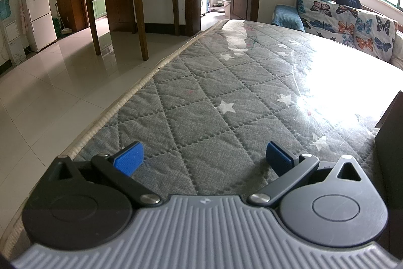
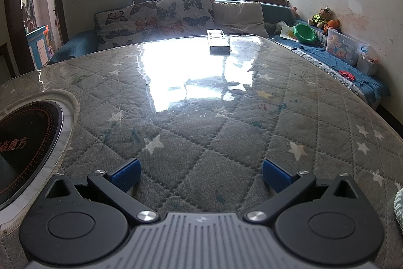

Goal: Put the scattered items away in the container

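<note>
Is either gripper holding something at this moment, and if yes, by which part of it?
Nothing is held. The left gripper and the right gripper are both open, with only the quilted table cover showing between their blue pads.

the desk [image 2: 201,102] wore a grey quilted cover with white stars under a clear glossy sheet (window glare washed out its middle). a remote control [image 2: 218,41] lay near its far edge, and a round black cooktop [image 2: 27,140] sat inset at the left.

Both wrist views low over the quilted table [image 1: 226,92], left facing the kitchen, right facing the window
</note>
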{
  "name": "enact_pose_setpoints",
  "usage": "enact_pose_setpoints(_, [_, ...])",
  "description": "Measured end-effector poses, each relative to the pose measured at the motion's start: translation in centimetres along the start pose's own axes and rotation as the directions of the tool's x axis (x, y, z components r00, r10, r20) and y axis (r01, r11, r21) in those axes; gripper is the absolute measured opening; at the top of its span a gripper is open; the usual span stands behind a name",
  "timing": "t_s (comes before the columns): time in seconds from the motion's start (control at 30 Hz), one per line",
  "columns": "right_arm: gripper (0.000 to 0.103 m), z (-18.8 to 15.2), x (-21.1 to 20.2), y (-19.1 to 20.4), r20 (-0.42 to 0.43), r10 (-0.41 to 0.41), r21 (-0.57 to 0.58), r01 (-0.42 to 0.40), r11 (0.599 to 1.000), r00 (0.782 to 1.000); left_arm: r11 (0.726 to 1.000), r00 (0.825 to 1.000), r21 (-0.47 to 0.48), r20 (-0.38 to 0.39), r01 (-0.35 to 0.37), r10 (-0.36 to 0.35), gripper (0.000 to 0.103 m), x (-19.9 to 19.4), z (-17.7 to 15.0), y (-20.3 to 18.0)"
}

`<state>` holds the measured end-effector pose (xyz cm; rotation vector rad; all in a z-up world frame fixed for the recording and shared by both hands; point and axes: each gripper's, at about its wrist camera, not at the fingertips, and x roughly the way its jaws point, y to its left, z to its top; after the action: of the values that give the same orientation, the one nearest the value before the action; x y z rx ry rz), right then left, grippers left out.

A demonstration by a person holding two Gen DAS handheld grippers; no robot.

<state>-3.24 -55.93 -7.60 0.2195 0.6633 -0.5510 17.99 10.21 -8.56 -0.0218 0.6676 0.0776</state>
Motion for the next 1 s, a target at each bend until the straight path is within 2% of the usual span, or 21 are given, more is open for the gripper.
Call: enact_pose_setpoints(1.0, [0.103, -0.14, -0.19, 0.19, 0.0, -0.001, 0.0, 0.001, 1.0, 1.0, 1.0, 1.0, 0.0, 0.0, 0.0, 0.0, 0.103, -0.01, 0.0, -0.01])
